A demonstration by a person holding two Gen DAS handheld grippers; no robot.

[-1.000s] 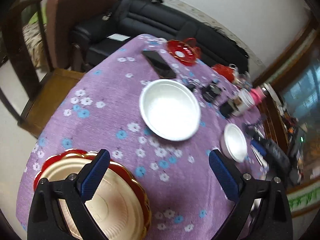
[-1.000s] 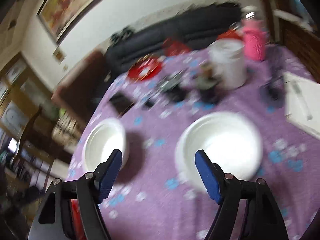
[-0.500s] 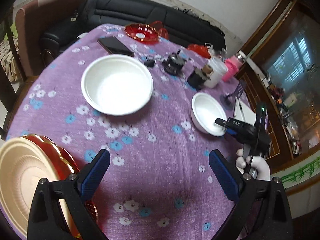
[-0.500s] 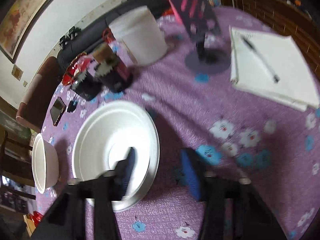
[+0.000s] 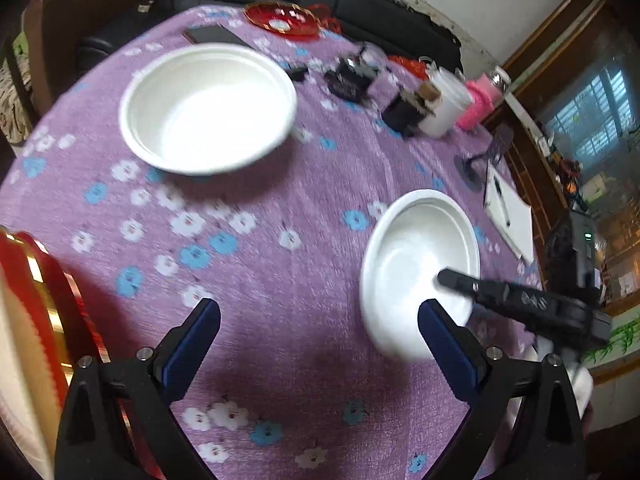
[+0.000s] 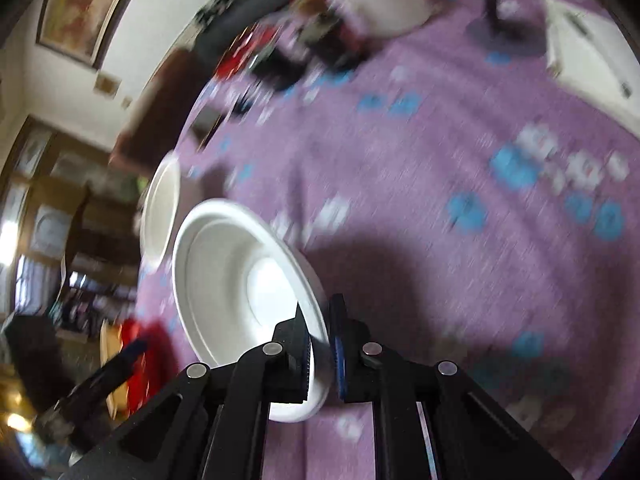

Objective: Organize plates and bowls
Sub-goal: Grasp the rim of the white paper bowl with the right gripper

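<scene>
Right wrist view: the small white bowl (image 6: 248, 300) is tilted up off the purple flowered tablecloth (image 6: 420, 200), its near rim clamped between the blue pads of the right gripper (image 6: 320, 344), one finger inside the bowl and one outside. In the left wrist view this bowl (image 5: 416, 264) sits toward the table's right edge, with the right gripper (image 5: 520, 300) reaching in over its rim from that side. The left gripper (image 5: 320, 340) hangs with its fingers wide apart, holding nothing, over bare cloth near the table's near edge. The larger white bowl (image 5: 208, 108) rests toward the far left of the table, well apart from the small one, with open cloth between them. A red-and-gold plate stack (image 5: 36, 320) sits at the near left edge. A white cup (image 5: 444, 108), pink bottle (image 5: 480, 104) and notepad (image 5: 508, 212) crowd the far right edge.
</scene>
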